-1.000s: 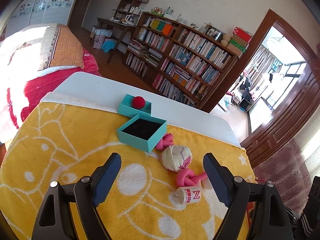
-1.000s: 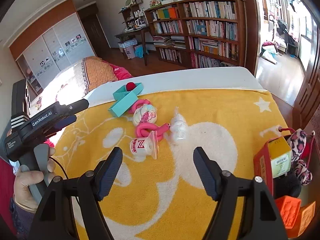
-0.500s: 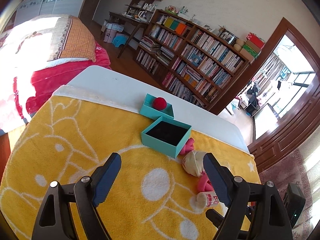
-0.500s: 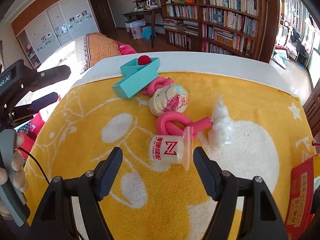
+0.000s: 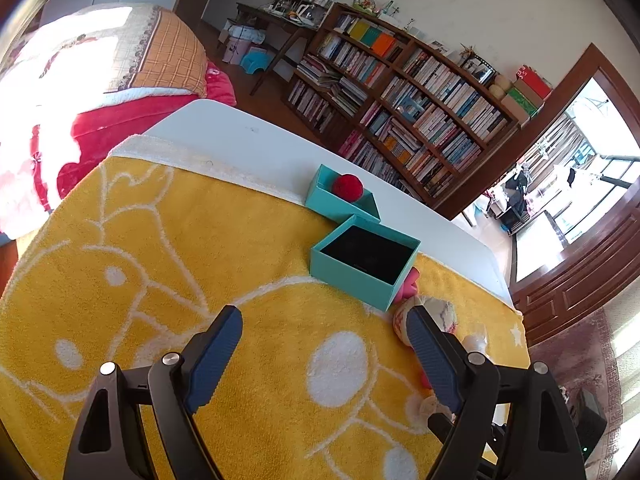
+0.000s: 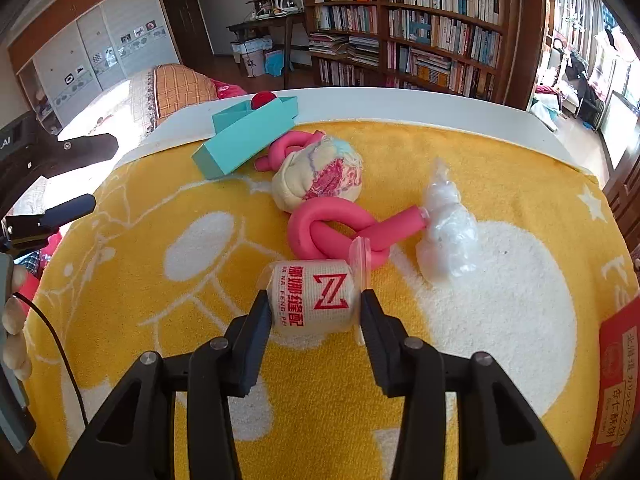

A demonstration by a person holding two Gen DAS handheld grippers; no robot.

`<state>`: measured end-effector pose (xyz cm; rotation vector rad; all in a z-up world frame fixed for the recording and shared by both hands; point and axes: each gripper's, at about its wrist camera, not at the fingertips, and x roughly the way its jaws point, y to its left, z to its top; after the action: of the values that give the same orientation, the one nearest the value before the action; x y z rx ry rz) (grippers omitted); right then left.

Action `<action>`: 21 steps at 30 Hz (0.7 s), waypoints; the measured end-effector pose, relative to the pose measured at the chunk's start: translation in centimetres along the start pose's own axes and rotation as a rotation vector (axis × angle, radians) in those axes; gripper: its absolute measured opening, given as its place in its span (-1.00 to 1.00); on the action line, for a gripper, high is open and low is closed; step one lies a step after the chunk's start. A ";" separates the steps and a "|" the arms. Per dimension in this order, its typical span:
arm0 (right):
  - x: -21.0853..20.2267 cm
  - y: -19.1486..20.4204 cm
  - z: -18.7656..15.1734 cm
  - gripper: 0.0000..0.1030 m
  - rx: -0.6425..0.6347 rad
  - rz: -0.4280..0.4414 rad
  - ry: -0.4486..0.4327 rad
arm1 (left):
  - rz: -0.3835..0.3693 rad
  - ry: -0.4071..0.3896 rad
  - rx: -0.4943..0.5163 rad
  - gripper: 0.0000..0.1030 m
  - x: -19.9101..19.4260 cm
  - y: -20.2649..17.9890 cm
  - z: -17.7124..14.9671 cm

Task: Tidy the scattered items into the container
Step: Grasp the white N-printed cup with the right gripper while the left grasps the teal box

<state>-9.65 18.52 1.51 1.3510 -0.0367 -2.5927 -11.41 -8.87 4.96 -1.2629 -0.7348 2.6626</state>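
My right gripper (image 6: 314,300) is closing its jaws on a white roll (image 6: 312,280) with a red N mark, which lies on the yellow towel (image 6: 160,300); both pads touch its sides. Behind it lie a knotted pink foam tube (image 6: 328,228), a cloth ball (image 6: 320,180) and crumpled clear plastic (image 6: 448,224). The teal box (image 5: 348,284) stands open with a dark inside. Its lid (image 5: 340,206) behind holds a red ball (image 5: 347,187). My left gripper (image 5: 320,316) hangs open and empty over the towel, just short of the box.
A red snack box (image 6: 616,380) stands at the towel's right edge. A person's hand (image 6: 12,320) holds the left gripper at the far left. The white table (image 5: 248,140) ends beyond the box; a bed (image 5: 120,60) and bookshelf (image 5: 420,112) lie past it.
The right gripper dropped toward the white roll and its jaws narrowed around it. The left gripper swung left and lower, so the box and toys slid right in its view.
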 end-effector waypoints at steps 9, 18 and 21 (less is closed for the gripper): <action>-1.3 -1.8 -1.5 -0.09 0.060 0.054 -0.036 | -0.033 0.019 0.259 0.67 3.3 -4.7 0.7; -1.1 -2.9 -1.9 -0.09 0.101 0.080 -0.028 | -0.110 0.041 0.365 0.67 7.7 -3.4 3.1; -0.9 -3.0 -1.9 -0.09 0.100 0.083 -0.025 | -0.150 0.059 0.380 0.67 8.8 -3.0 3.8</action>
<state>-8.18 21.80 0.74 1.3206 -0.2245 -2.5689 -20.30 -5.10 2.17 -1.1286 -0.2813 2.4758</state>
